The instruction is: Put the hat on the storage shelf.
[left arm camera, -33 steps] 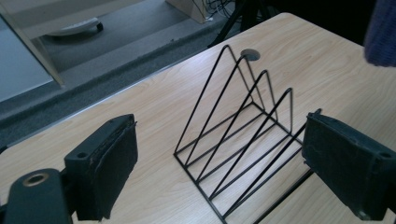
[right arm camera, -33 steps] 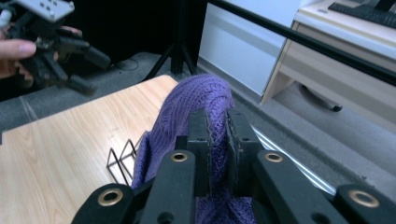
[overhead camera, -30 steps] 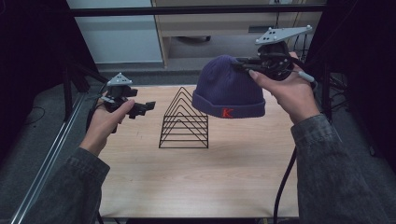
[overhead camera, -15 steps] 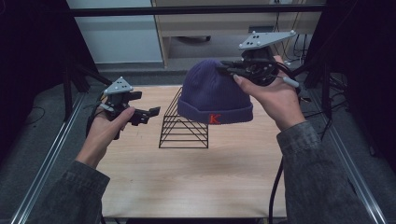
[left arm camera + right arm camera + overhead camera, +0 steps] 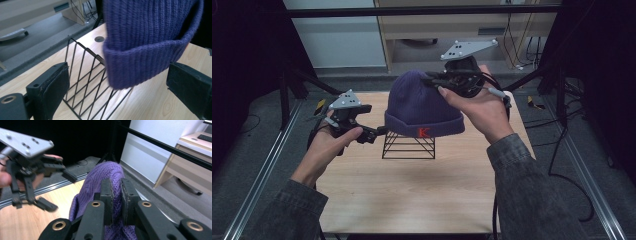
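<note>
1. Bearing the whole setup, the table point(image 5: 412, 200) carries the rack point(image 5: 409, 146) near its middle; every place below is given from the rack.
2. Beanie point(image 5: 422, 107): hangs directly over the rack, its cuff just above the wire peaks, probably to be draped on them. A second ago it hung off to the rack's right; it has since come across to sit over it.
3. Right gripper point(image 5: 434, 78): above and behind the rack, jaws pressed together pinching the beanie's crown, so the open cuff faces down.
4. Left gripper point(image 5: 379, 132): just left of the rack, jaws spread and lately widening, the cuff between them but untouched, likely to steady it. It has edged closer to the rack.
</note>
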Demonstrator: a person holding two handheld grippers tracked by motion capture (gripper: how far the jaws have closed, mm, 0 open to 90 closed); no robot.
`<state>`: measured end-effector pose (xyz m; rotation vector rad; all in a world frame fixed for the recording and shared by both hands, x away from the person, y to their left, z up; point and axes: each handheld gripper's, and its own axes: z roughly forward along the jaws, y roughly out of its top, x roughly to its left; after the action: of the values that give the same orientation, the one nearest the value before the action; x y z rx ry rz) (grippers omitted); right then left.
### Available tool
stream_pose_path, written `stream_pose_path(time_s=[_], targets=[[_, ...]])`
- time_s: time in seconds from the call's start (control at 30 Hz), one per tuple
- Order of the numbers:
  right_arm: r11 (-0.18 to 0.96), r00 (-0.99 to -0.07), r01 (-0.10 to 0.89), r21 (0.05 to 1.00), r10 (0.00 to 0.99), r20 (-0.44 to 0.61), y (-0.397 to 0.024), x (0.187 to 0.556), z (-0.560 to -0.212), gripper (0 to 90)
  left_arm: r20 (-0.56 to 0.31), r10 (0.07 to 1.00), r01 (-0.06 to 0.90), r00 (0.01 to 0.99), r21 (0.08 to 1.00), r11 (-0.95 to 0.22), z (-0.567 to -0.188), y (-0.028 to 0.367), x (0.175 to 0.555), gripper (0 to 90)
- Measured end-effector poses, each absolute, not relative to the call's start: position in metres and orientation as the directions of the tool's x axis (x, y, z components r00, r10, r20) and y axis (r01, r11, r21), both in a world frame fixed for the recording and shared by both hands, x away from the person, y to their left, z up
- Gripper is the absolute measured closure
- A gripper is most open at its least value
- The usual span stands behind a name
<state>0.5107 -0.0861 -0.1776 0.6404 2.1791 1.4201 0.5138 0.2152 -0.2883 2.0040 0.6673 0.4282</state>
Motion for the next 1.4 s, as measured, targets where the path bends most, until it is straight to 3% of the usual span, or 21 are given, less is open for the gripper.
stream_pose_path(time_s=[0.43,0.53,0.67,0.73,0.77,1.07,1.4], targets=[[0.375,-0.81,0.106,0.921,0.57,-0.138,-0.063,0.503,-0.175,81.8,0.006,0.57,0.303,0.822,0.842,-0.446,-0.305,0.205,0.515,6.6],[0.385,-0.81,0.104,0.917,0.567,-0.146,-0.063,0.505,-0.175,81.7,-0.016,0.552,0.319,0.834,0.83,-0.457,-0.307,0.203,0.516,18.7],[0.404,-0.807,0.106,0.909,0.568,-0.158,-0.065,0.508,-0.177,81.8,0.001,0.558,0.315,0.83,0.824,-0.471,-0.308,0.2,0.521,50.0],[0.406,-0.803,0.11,0.907,0.574,-0.159,-0.067,0.513,-0.178,81.7,-0.012,0.578,0.329,0.816,0.832,-0.447,-0.309,0.199,0.526,61.7],[0.405,-0.8,0.109,0.908,0.578,-0.162,-0.069,0.515,-0.179,81.7,-0.016,0.585,0.334,0.811,0.833,-0.44,-0.309,0.198,0.528,63.3],[0.378,-0.774,0.121,0.918,0.615,-0.151,-0.085,0.538,-0.18,81.3,0.047,0.662,0.316,0.748,0.852,-0.417,-0.293,0.192,0.546,67.0],[0.364,-0.766,0.159,0.918,0.632,-0.117,-0.078,0.564,-0.195,81.0,0.043,0.703,0.34,0.71,0.853,-0.396,-0.299,0.205,0.558,67.0]])
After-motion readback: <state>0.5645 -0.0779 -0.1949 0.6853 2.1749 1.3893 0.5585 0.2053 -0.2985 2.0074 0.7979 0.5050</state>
